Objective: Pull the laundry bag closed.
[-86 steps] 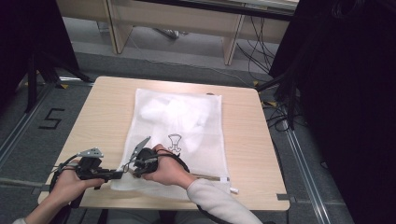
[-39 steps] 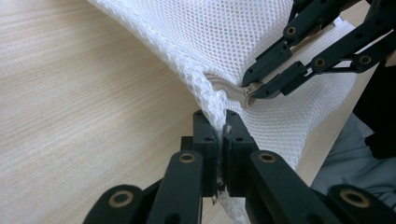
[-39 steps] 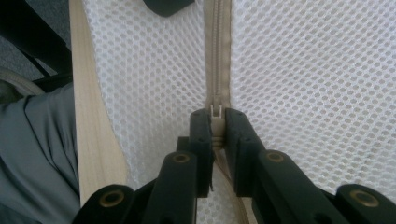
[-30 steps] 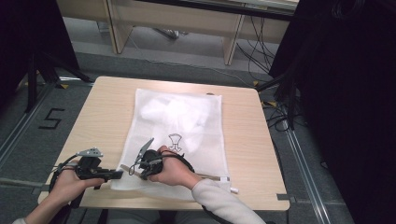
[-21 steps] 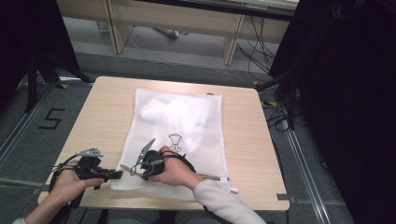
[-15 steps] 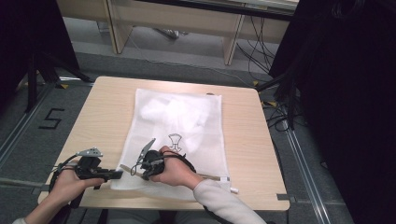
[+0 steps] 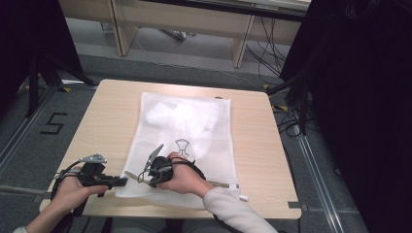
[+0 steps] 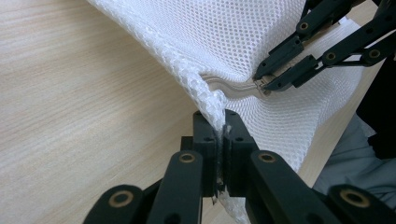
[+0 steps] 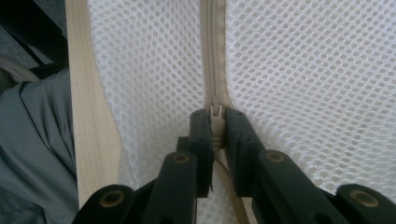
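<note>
The right gripper (image 9: 215, 121) is clamped on the zipper pull (image 9: 215, 112) of a white mesh laundry bag (image 7: 187, 126). The left gripper (image 8: 218, 135) pinches the bag's near corner, holding it taut. The bag lies flat on a wooden table (image 7: 107, 111) with something white inside. The pull sits close to the corner, so the zipper's travel looks either nearly finished or barely started; which one cannot be told.

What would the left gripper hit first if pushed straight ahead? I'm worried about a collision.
Likely the right gripper, shut on the zipper pull just ahead; the left gripper clamps the mesh bag corner. Depth is uncertain.
</note>
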The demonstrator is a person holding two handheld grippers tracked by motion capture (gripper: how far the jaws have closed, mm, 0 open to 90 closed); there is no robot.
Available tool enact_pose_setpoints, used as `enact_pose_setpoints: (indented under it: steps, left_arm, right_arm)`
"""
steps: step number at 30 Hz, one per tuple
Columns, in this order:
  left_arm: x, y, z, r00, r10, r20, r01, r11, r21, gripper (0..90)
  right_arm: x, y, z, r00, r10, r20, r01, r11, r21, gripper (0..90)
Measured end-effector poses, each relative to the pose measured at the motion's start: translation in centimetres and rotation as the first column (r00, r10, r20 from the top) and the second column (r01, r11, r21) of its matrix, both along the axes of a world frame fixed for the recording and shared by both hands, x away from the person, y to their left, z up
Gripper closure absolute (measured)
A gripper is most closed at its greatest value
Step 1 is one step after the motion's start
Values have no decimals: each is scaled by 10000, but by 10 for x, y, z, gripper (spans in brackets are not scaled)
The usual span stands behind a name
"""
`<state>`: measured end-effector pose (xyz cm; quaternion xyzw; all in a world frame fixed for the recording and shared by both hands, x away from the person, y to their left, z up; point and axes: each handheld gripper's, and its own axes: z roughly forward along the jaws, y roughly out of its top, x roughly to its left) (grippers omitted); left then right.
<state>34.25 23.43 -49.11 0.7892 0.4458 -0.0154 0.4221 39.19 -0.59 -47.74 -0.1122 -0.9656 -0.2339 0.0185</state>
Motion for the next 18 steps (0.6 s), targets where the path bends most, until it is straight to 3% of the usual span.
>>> enact_pose_setpoints:
  steps: [18]
  left_arm:
    - [0, 0, 0, 10000, 30, -28, -30, 10000, 29, 855]
  right_arm:
    - [0, -11, 1, 9998, -163, 105, 163, 9999, -11, 826]
